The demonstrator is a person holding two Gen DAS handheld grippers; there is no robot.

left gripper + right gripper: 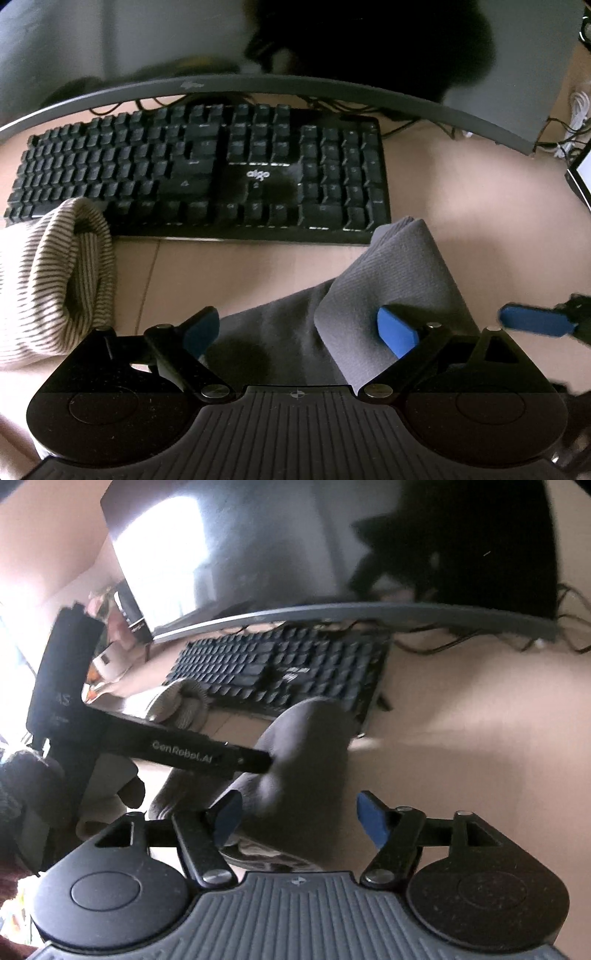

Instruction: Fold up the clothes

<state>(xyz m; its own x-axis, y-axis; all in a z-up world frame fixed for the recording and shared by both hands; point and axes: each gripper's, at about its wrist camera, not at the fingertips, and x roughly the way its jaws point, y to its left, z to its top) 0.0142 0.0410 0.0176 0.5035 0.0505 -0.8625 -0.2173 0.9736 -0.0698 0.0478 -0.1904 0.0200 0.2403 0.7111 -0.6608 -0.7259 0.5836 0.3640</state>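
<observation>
Both jaws stand released. Left gripper (299,332) has its blue pads spread wide over the grey cloth (391,269), which lies folded and rumpled on the desk (461,192) between and just beyond them; neither pad presses it. Right gripper (299,818) is parted too, grey cloth (303,760) bulging between its fingers, contact unclear through blur. Left of the left jaws, striped garment (48,280). Beyond, keyboard (207,170), then monitor (258,85).
</observation>
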